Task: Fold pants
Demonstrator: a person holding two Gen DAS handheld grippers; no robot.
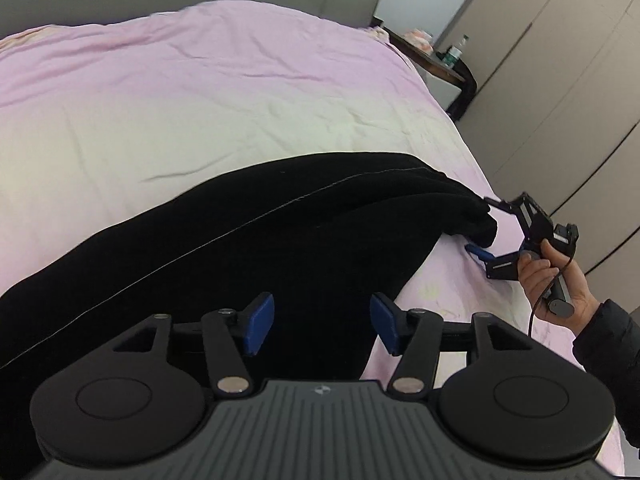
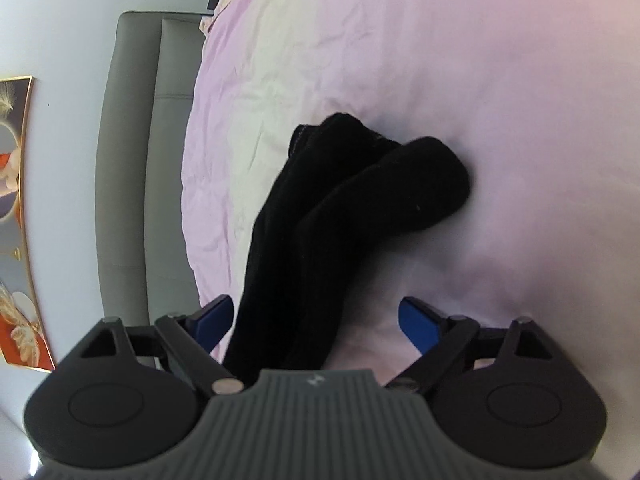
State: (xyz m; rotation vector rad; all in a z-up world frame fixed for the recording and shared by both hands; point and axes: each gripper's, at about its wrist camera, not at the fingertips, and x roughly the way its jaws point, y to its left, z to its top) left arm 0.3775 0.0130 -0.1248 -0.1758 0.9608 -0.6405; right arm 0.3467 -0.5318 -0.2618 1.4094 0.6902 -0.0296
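Left wrist view: black pants (image 1: 248, 240) lie on the pink bed (image 1: 200, 100), stretched from my near left across to the right edge.
Left gripper (image 1: 322, 326): jaws fairly wide, nothing between the pads; the cloth lies just under and ahead of them.
Right gripper (image 1: 490, 236): seen out at the far right end of the pants, held in my right hand (image 1: 560, 284), jaws spread wide on either side of that end, pads not pressing it.
Right wrist view: the pants (image 2: 340, 220) run straight away from the right gripper (image 2: 316, 320), two thick layers side by side, the far ends rounded over; one strip passes between the open jaws.
Long axis: along the bed's near edge, from one gripper to the other.
Nearer hand: each sits at its own end; the left is over the broad middle-to-left part, the right at the narrow end.
Judgement: the lengthwise fold looks done; the next fold would bring one end over the other along that axis.
Risk: the thick bundle may slip apart if only the top layer is caught.
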